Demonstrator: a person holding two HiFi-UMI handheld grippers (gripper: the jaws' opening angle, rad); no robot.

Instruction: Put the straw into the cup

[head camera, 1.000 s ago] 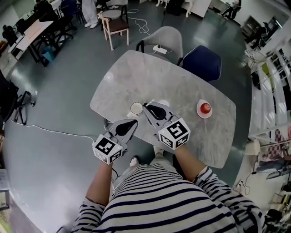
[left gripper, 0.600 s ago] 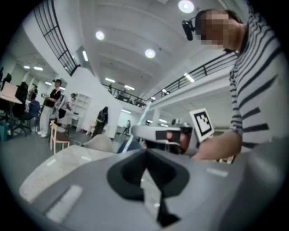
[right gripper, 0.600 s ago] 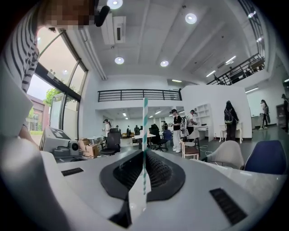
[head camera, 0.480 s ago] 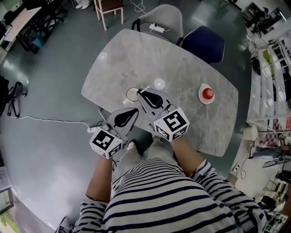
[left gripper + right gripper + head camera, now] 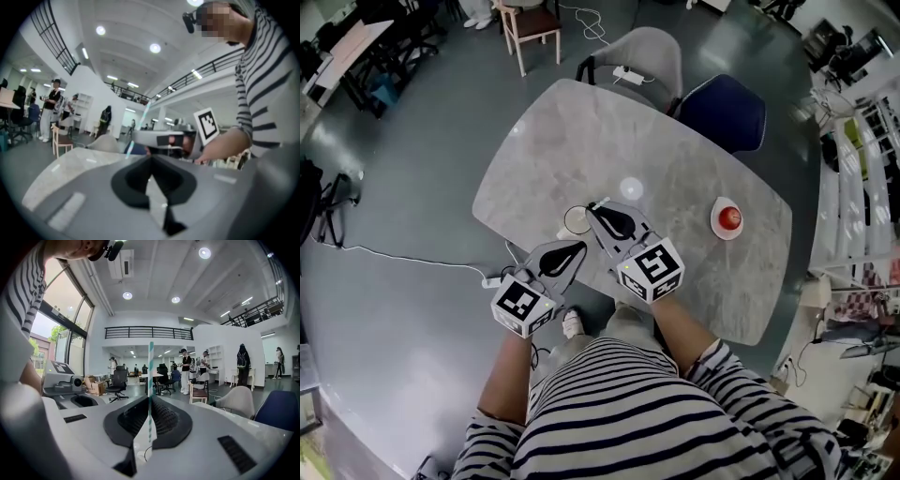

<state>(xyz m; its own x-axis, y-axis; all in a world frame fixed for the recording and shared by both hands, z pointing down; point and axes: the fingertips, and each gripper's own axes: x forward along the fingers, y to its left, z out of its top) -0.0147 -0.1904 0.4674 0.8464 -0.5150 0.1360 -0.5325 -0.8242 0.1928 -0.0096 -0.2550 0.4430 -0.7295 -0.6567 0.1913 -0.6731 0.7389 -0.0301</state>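
While our right hand-held gripper (image 5: 150,405) pinches the straw (image 5: 150,373) upright, we should centre it over the cup (image 5: 576,219); our left hand-held gripper (image 5: 150,161) is closed, empty.

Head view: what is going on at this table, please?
A person in a striped top works with two handheld grippers at a marble table. The right gripper holds a striped straw upright between its closed jaws, close beside the white cup. The straw seems not yet in the cup. The left gripper is nearby, holding nothing.
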